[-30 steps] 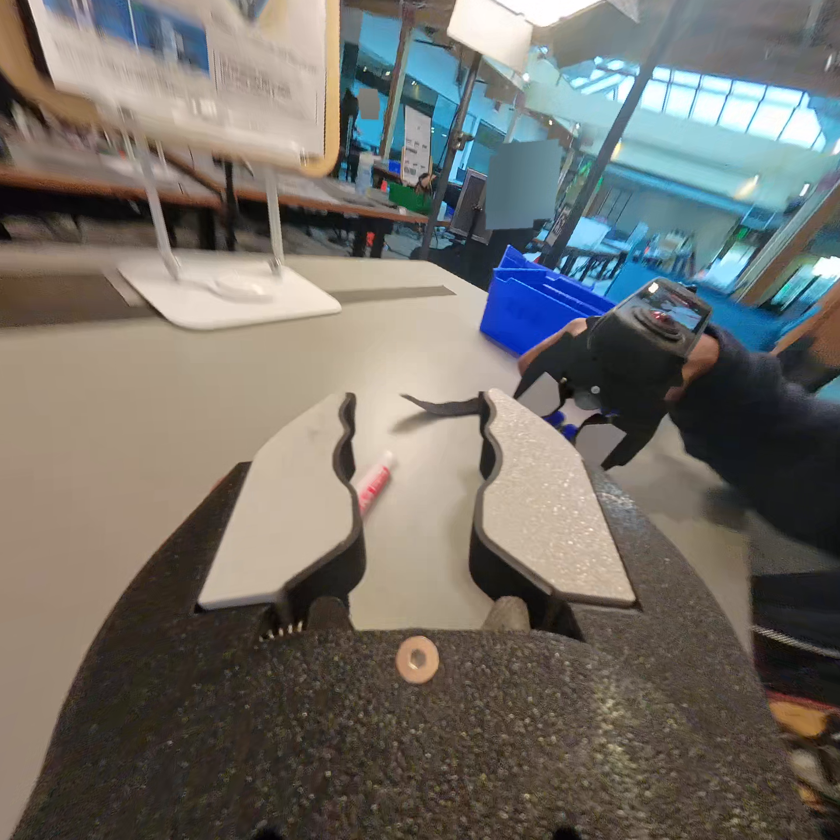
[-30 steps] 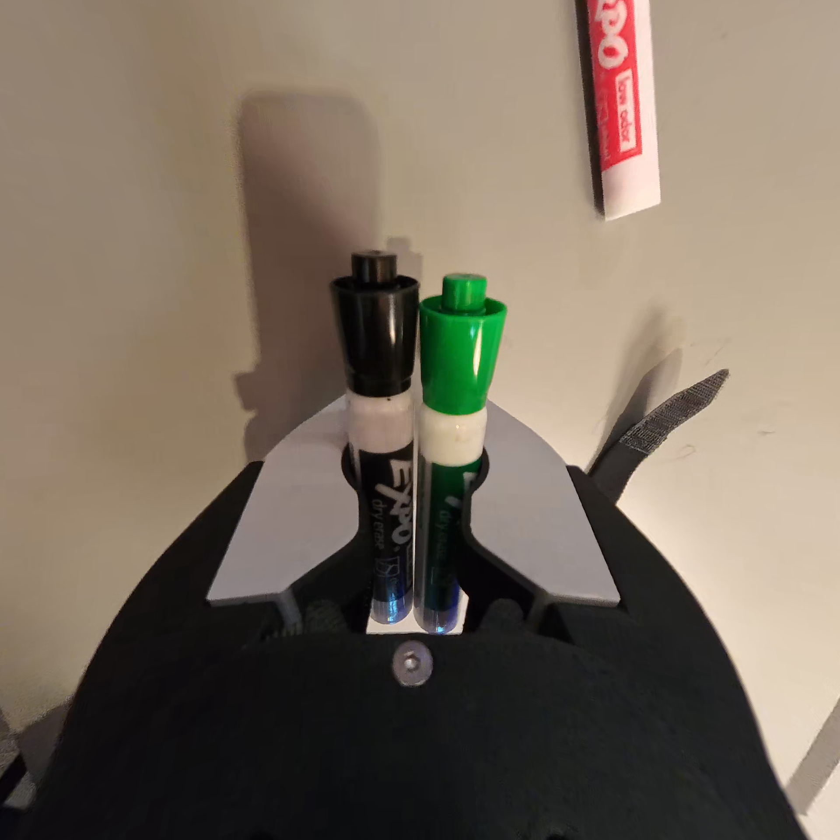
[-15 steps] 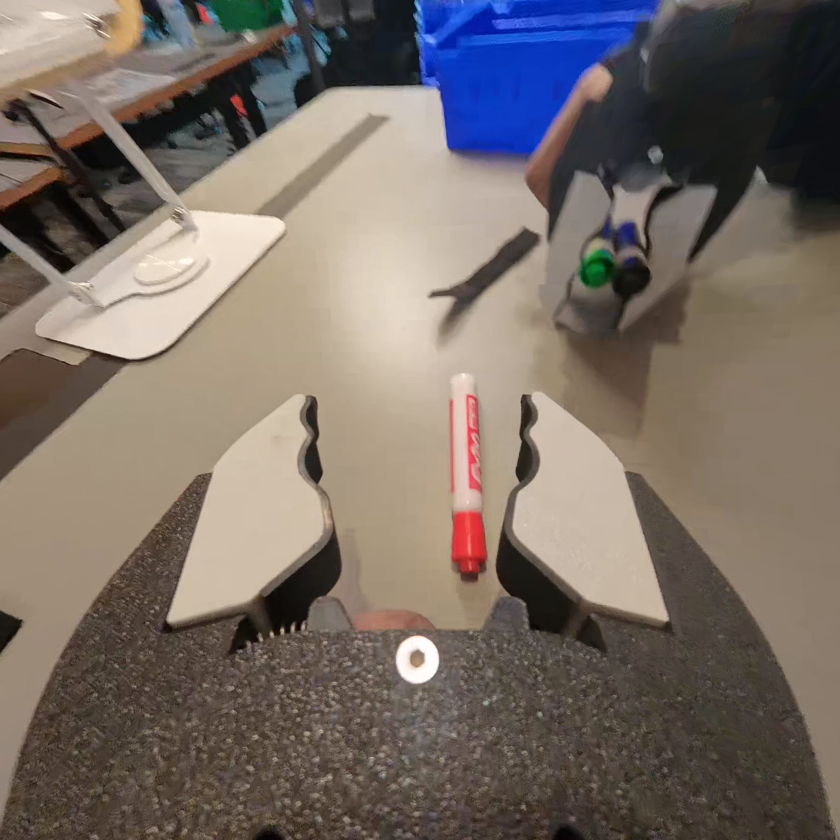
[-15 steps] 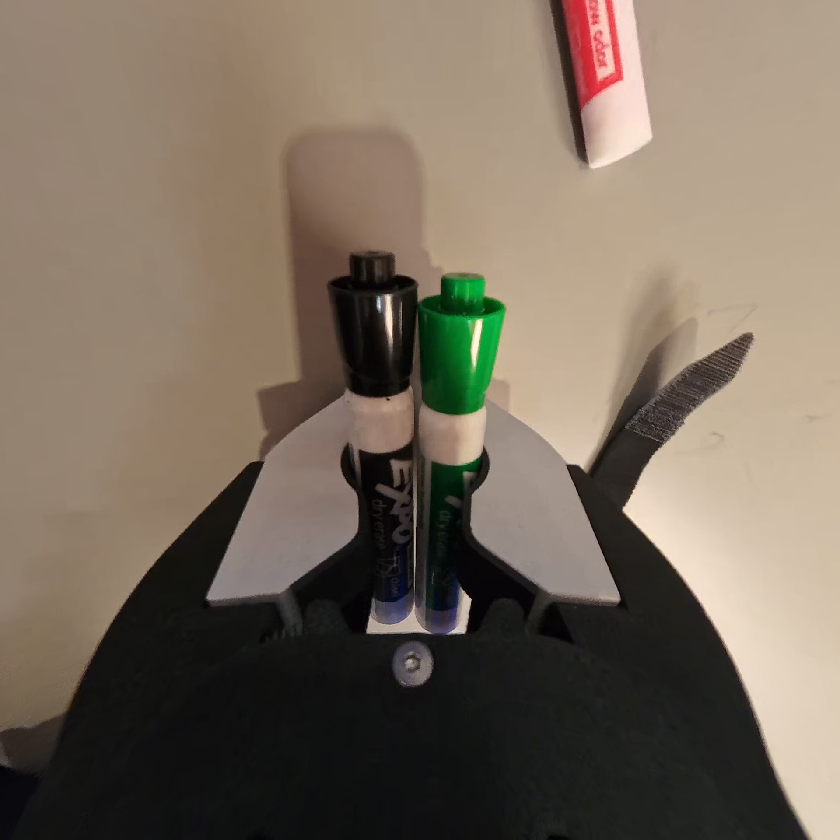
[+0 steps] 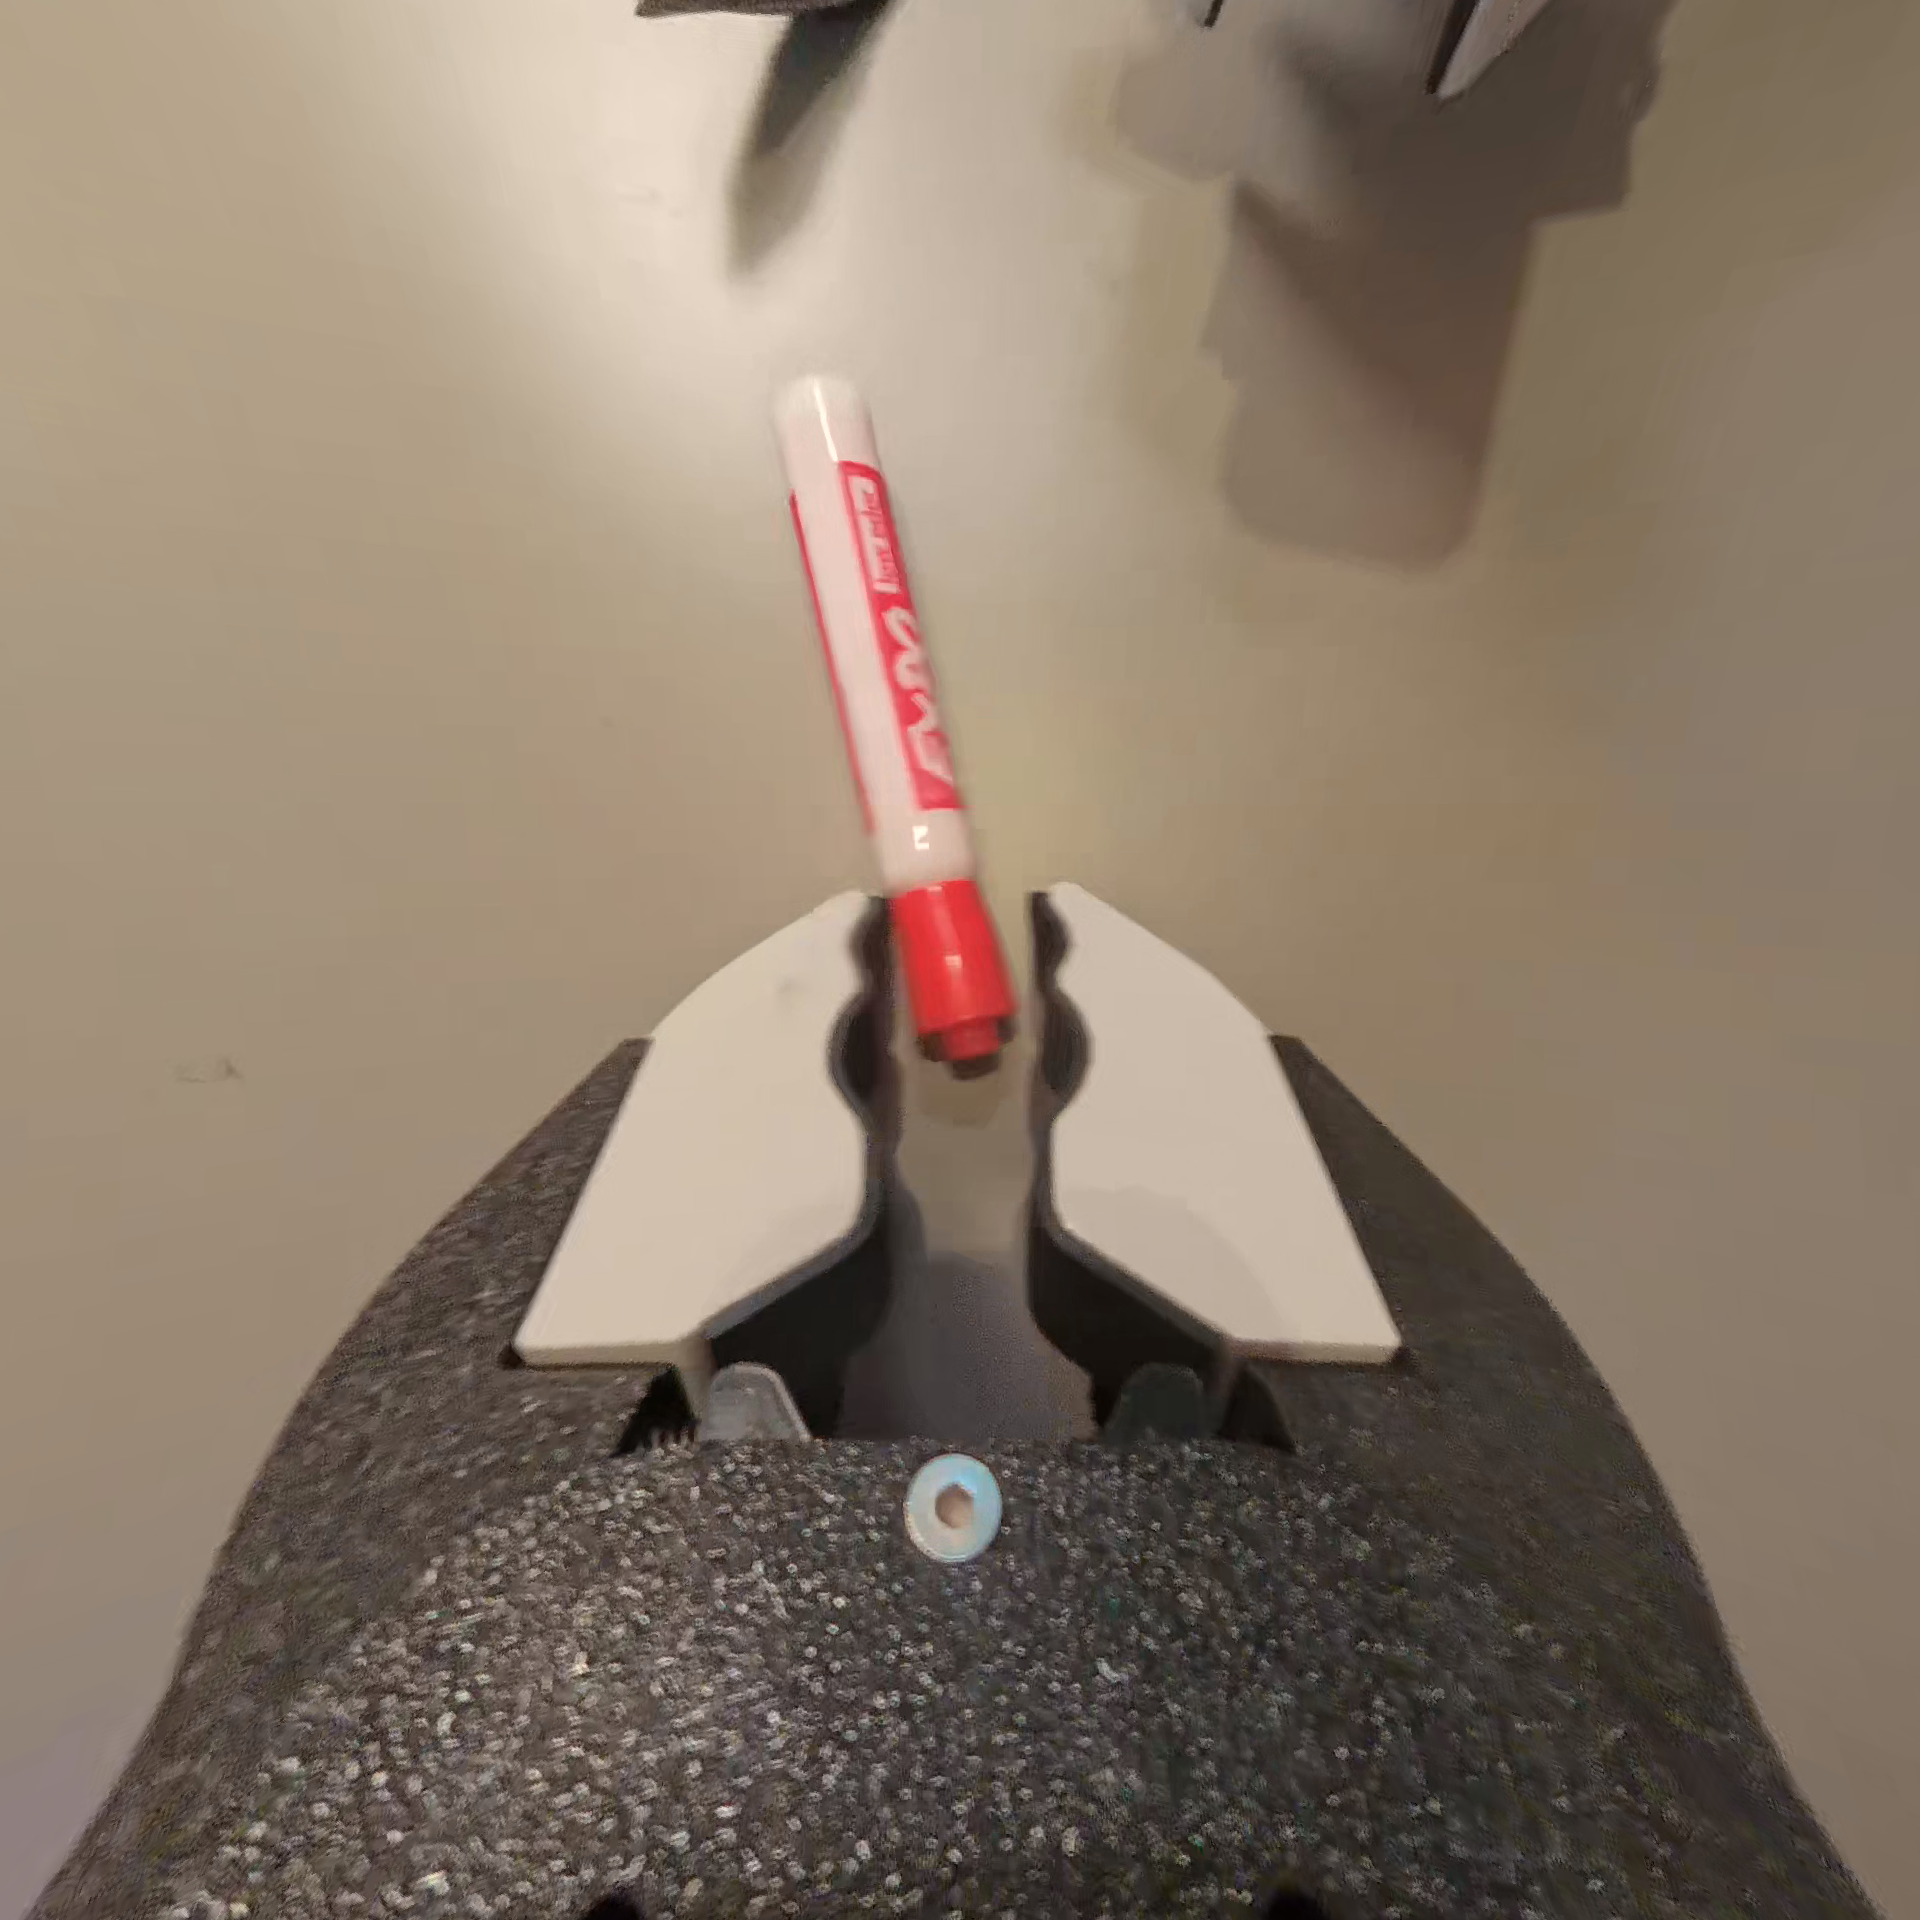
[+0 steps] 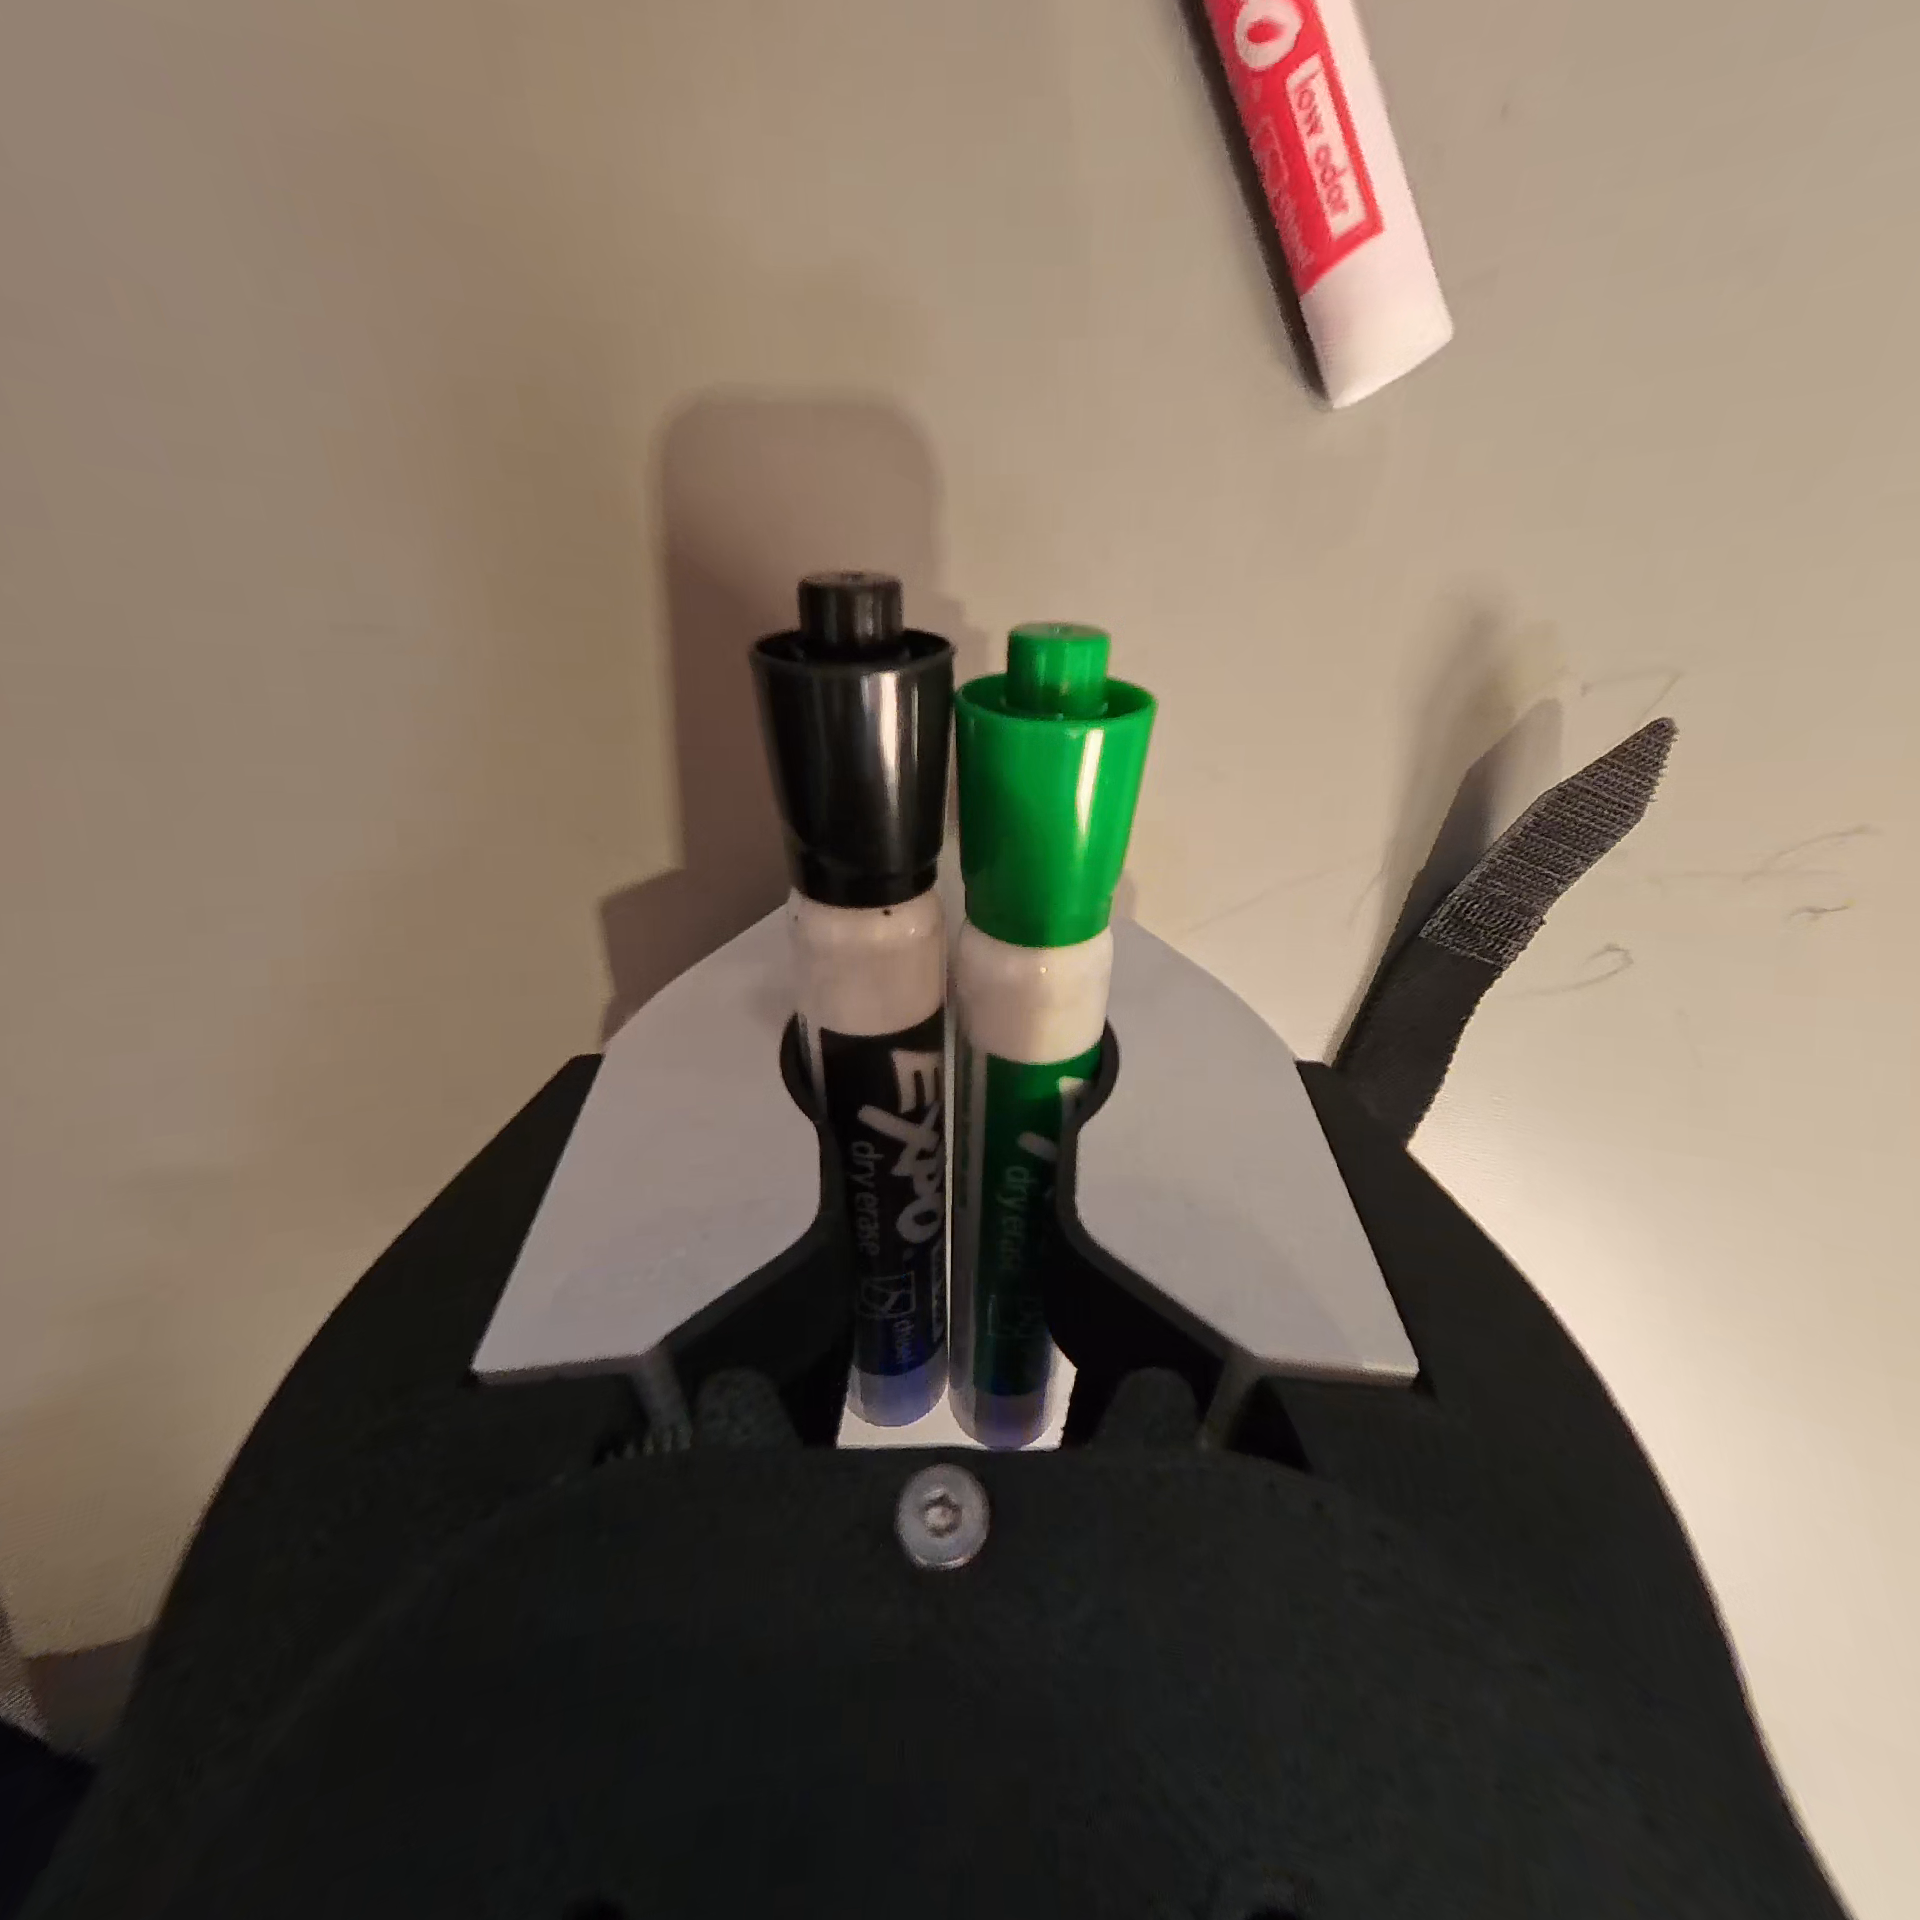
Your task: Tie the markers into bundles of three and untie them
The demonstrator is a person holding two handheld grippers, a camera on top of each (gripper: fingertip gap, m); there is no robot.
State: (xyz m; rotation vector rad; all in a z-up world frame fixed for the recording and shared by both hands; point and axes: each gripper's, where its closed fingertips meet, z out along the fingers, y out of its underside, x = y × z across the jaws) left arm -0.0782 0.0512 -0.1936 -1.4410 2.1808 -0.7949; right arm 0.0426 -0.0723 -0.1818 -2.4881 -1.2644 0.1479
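In the left wrist view a red marker (image 5: 883, 644) lies on the beige table (image 5: 312, 520), pointing away, with its red cap (image 5: 956, 966) between my left gripper's (image 5: 951, 914) fingertips. The left pad is close against the cap; a gap shows between the cap and the right pad, so the gripper is open. My right gripper (image 6: 951, 935) is shut on a black marker (image 6: 852, 769) and a green marker (image 6: 1049, 800), held side by side with caps pointing forward. The red marker's white end (image 6: 1320, 187) shows at the top right of the right wrist view.
A dark hook-and-loop strap (image 6: 1538, 862) lies on the table just right of my right gripper; it shows blurred at the top of the left wrist view (image 5: 800, 62). The right gripper's blurred edge (image 5: 1475, 42) and its shadow are at the top right there. There is about 20 cm between the tips of the two grippers.
My left gripper has tilted down over the table, moved back along the red marker to its cap, and its jaws have narrowed around it. The right gripper keeps its hold on the two markers.
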